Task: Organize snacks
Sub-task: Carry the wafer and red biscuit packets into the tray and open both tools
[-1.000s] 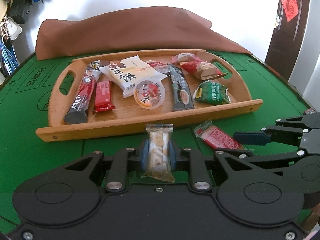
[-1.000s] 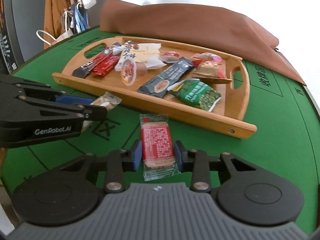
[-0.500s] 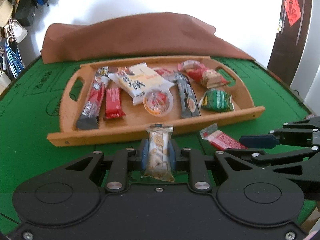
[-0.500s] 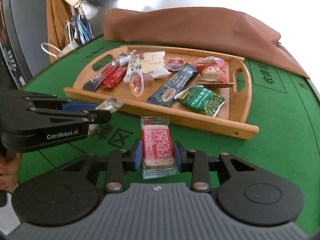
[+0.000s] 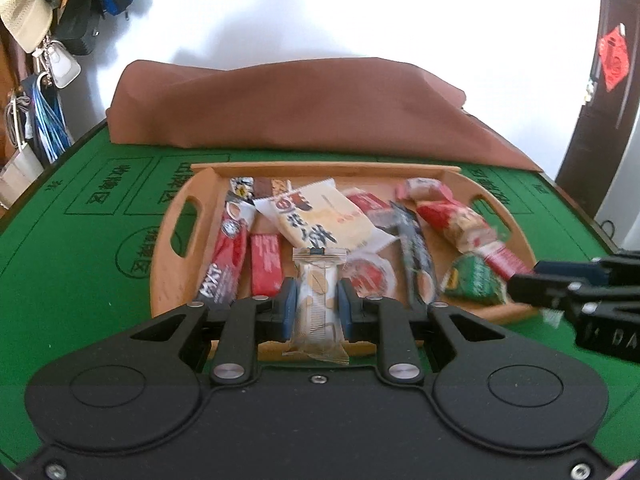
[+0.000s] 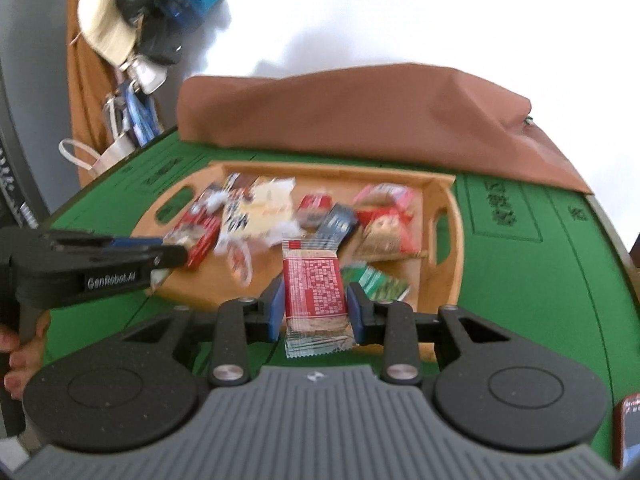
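Observation:
My left gripper [image 5: 317, 306] is shut on a beige biscuit packet [image 5: 318, 304], held above the near rim of the wooden tray [image 5: 176, 256]. My right gripper [image 6: 316, 306] is shut on a red wafer packet [image 6: 314, 292], also raised over the tray's [image 6: 444, 280] near edge. The tray lies on the green felt table [image 5: 80, 280] and holds several snacks: a white-and-yellow cake packet [image 5: 320, 220], a red stick pack [image 5: 224, 264], a dark sachet [image 5: 416, 252] and a green pea bag [image 5: 472, 280]. Each gripper shows at the side of the other's view.
A brown cloth [image 5: 304, 108] is heaped along the table's far side. Bags, a hat and keys [image 5: 40, 40] hang at the left wall. A person's hand [image 6: 20, 344] grips the left tool. A phone-like object [image 6: 628, 432] lies at the table's near right.
Both grippers have risen with their packets and moved forward toward the tray. The tray now sits closer and lower in both views, with the packets over its near rim.

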